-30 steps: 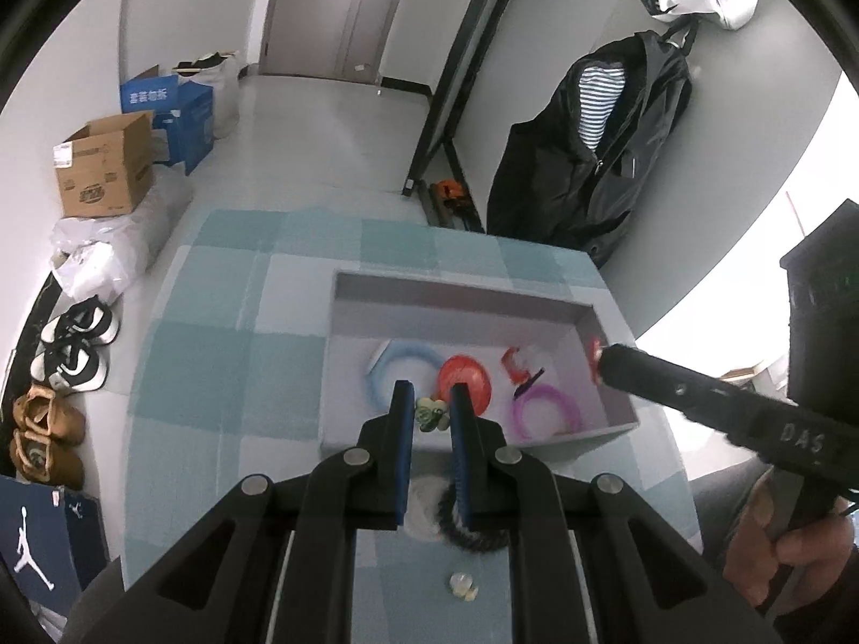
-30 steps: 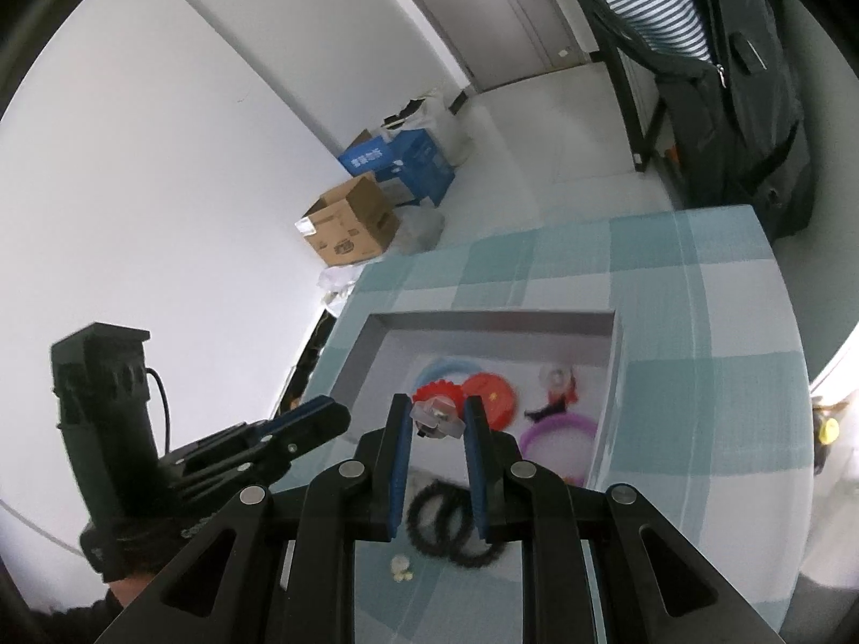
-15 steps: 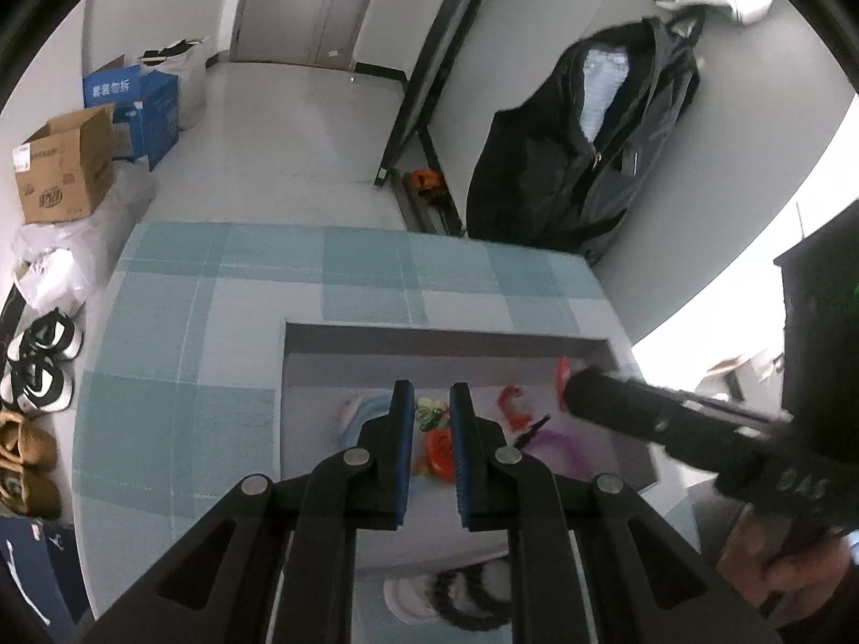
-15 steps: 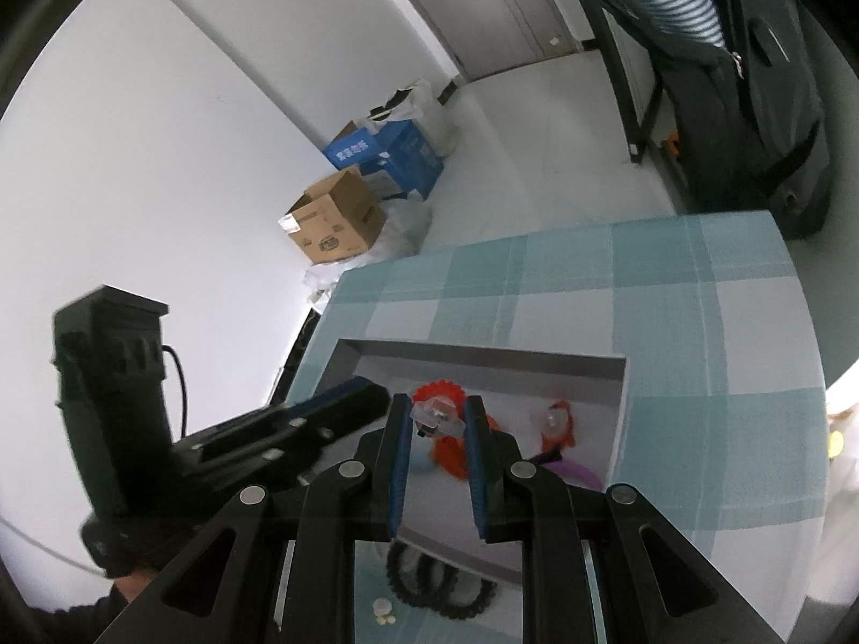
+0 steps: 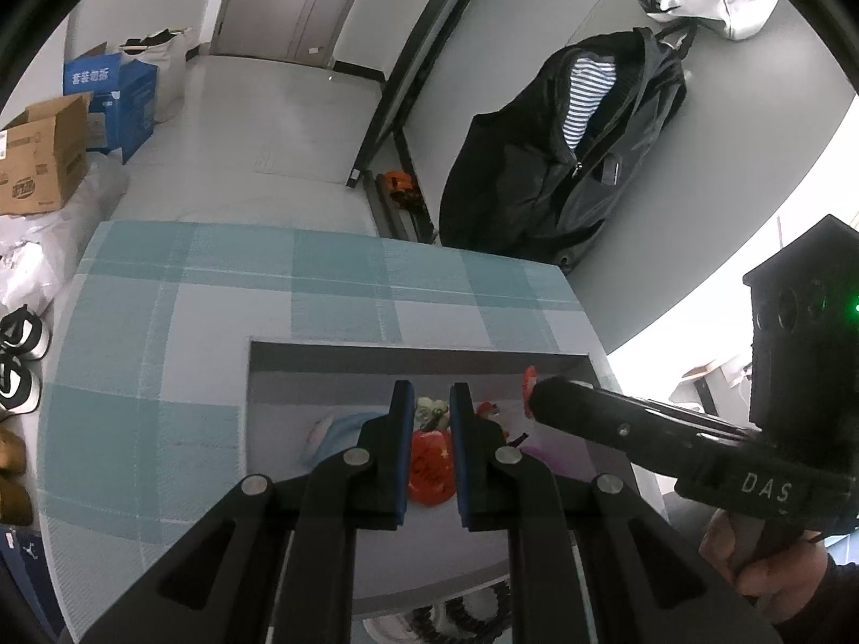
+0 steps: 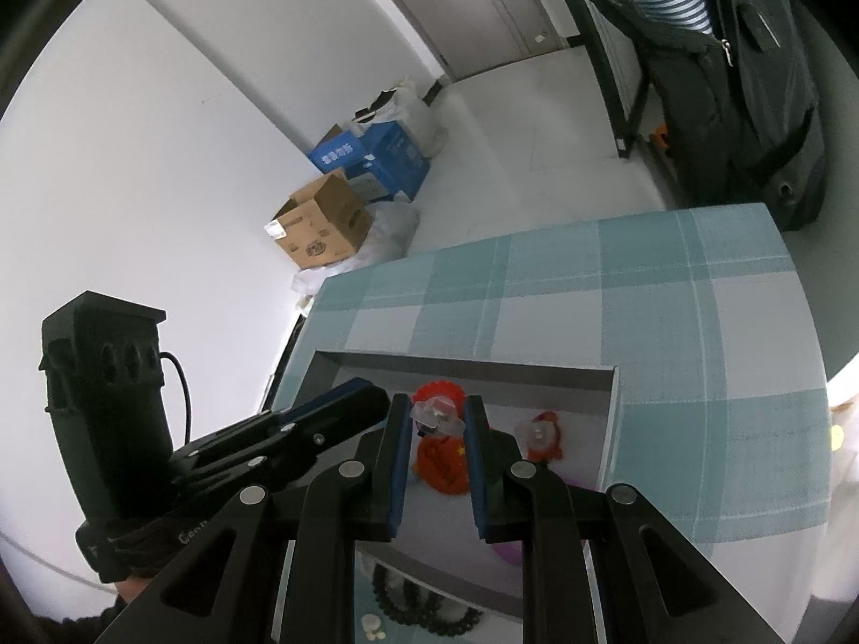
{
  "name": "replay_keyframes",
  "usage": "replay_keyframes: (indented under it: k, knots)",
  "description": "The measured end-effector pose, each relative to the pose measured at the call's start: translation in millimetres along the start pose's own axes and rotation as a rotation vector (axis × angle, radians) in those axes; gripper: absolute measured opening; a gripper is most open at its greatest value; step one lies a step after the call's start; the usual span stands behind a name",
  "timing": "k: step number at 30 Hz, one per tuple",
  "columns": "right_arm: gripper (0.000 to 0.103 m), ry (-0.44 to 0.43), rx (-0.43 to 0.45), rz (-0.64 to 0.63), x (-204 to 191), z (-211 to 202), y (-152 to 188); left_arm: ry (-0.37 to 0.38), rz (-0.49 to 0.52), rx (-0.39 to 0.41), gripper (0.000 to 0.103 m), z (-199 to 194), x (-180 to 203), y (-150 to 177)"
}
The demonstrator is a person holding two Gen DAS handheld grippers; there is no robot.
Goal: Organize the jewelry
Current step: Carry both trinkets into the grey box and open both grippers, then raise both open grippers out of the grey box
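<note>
Behind and below the left tool (image 5: 432, 400), a black beaded bracelet (image 5: 456, 620) lies on the desk (image 5: 161, 375) outside the grey tray (image 5: 419, 357). The left tool's blue pads pinch a small pale green trinket (image 5: 432, 410) at their tips, held above the tray floor. Just under and behind those tips an orange-red round piece (image 5: 429, 467) lies in the tray, a pale blue ring (image 5: 335, 429) to the left of it and a small red charm (image 5: 488, 410) to the right. The right tool (image 6: 437, 418) hangs over the same tray, its pads pressed on a clear, faceted little piece (image 6: 432, 413). Beneath that tool lies a red piece with a gold star (image 6: 443, 464), a red frilled disc (image 6: 437, 392) just past its tips, and a red and white charm (image 6: 539, 437) to its right. Beyond the tray the checked cloth runs to the desk's far edge.
</note>
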State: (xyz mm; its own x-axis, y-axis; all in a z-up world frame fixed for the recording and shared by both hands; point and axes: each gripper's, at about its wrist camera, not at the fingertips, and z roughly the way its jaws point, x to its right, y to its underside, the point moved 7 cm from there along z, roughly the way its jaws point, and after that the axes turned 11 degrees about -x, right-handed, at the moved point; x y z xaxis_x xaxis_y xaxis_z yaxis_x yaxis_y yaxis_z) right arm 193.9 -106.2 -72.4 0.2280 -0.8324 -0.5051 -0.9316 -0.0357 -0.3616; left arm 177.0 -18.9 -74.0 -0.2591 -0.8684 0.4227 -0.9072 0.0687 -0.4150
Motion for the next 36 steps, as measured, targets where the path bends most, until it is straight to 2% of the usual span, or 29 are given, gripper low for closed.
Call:
replay_keyframes:
  k: [4, 7, 9, 11, 12, 13, 14, 18, 20, 23, 29, 33, 36]
  knots:
    - [0.018, 0.004, 0.002, -0.003, 0.1, -0.1, -0.7, 0.007, -0.023, 0.033, 0.009, -1.5, 0.0, -3.8]
    - [0.021, 0.004, 0.015, -0.004, 0.2, -4.1, -2.1, 0.039, -0.053, 0.053, 0.01, -5.3, -1.5, -7.2]
    - [0.021, 0.013, 0.036, 0.006, 1.7, -7.3, -2.5, 0.064, -0.073, 0.056, 0.015, -6.4, -4.1, -8.5]
    - [0.025, 0.009, 0.041, 0.014, 3.6, -9.7, -2.5, 0.148, -0.093, 0.063, 0.034, -8.7, -5.0, -8.5]
    - [0.027, 0.013, 0.042, 0.02, 5.1, -10.4, -2.4, 0.168, -0.096, 0.075, 0.038, -11.5, -4.2, -9.0]
    - [0.035, 0.013, 0.046, 0.032, 7.9, -11.9, -2.1, 0.173, -0.099, 0.088, 0.054, -14.7, -4.5, -8.8]
    - [0.038, 0.01, 0.051, 0.04, 9.7, -13.5, -2.5, 0.169, -0.104, 0.101, 0.067, -17.8, -4.9, -8.6]
    - [0.039, 0.015, 0.071, 0.053, 13.8, -21.0, -3.1, 0.182, -0.099, 0.127, 0.068, -27.7, -3.3, -7.3]
    - [0.049, 0.025, 0.088, 0.047, 14.7, -25.8, -3.3, 0.193, -0.104, 0.137, 0.068, -32.4, -3.8, -6.5]
    - [0.052, 0.028, 0.096, 0.034, 15.9, -30.8, -2.0, 0.206, -0.112, 0.155, 0.068, -40.8, -4.9, -5.1]
    - [0.056, 0.011, 0.12, 0.03, 17.8, -43.6, 4.6, 0.157, -0.131, 0.219, 0.068, -61.1, -11.4, 8.2]
    - [0.059, 0.006, 0.142, 0.01, 15.0, -53.5, 11.1, 0.076, -0.116, 0.233, 0.068, -69.6, -6.4, 20.3]
    - [0.065, 0.0, 0.145, -0.005, 11.4, -57.6, 17.7, 0.013, -0.106, 0.227, 0.068, -70.2, -3.6, 32.4]
